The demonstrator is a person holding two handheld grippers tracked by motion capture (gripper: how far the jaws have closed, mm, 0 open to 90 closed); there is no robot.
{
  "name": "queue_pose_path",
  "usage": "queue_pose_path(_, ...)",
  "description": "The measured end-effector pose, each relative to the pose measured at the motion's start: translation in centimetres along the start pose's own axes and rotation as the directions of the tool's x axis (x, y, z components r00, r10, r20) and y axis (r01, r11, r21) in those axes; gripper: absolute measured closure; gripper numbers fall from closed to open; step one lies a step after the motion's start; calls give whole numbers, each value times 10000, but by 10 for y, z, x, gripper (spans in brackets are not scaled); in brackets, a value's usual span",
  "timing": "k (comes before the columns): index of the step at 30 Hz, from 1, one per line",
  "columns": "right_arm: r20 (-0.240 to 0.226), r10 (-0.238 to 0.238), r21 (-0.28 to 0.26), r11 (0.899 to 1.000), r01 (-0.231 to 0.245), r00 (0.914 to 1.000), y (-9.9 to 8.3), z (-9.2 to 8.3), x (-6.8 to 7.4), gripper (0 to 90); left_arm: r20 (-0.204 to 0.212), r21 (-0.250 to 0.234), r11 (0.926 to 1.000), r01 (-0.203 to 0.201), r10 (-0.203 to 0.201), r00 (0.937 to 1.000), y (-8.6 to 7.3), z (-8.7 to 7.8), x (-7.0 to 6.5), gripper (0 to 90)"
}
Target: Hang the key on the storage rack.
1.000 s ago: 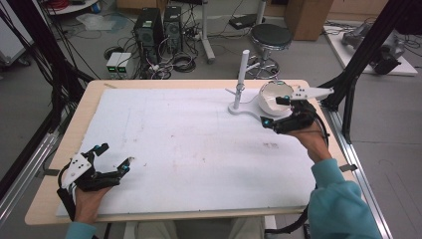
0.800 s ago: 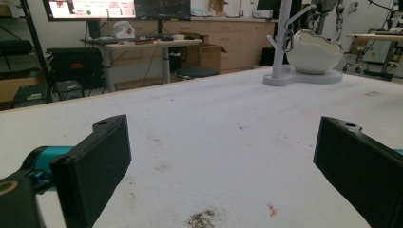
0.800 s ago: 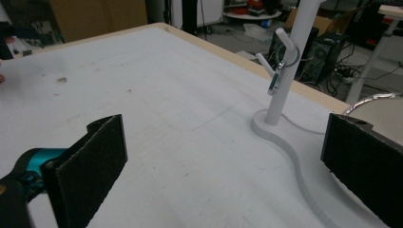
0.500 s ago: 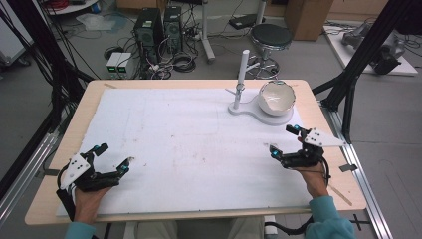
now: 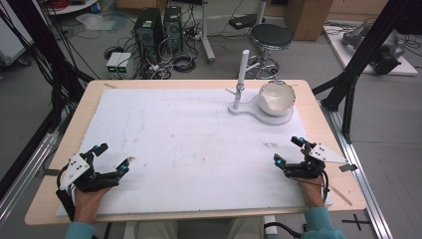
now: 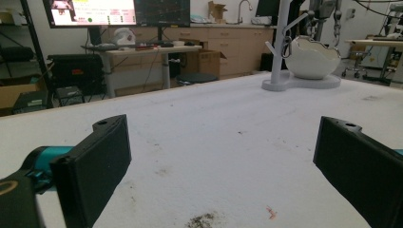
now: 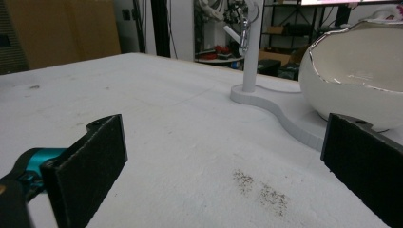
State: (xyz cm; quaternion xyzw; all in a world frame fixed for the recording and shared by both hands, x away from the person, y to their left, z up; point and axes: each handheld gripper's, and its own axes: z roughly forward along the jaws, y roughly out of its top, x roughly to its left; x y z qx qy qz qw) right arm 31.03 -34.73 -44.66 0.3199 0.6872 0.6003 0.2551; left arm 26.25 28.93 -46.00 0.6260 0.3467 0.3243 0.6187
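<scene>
Grippers, left gripper (image 5: 113, 158) and right gripper (image 5: 288, 151), both spread wide and empty, near white bowl (image 5: 276, 97).

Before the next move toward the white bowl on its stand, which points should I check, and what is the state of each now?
1. Right tongs open and holding nothing: ok.
2. Left tongs open and holding nothing: ok.
3. White bowl sits on the stand base, apart from both tongs: ok.
4. Path over the white mat from the right tongs to the bowl has nothing in the way: ok.
5. Upright post stands close beside the bowl, so it may hinder a reach from that side: not ok.
6. Whether the bowl holds anything: cannot tell.
</scene>
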Motion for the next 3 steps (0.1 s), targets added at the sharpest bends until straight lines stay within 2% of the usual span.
queue_pose_path(3,95,-328,-67,9994,328,9994,-1,-1,2,6,6,-166,9999,11,-11,10000,0,-1,0,56)
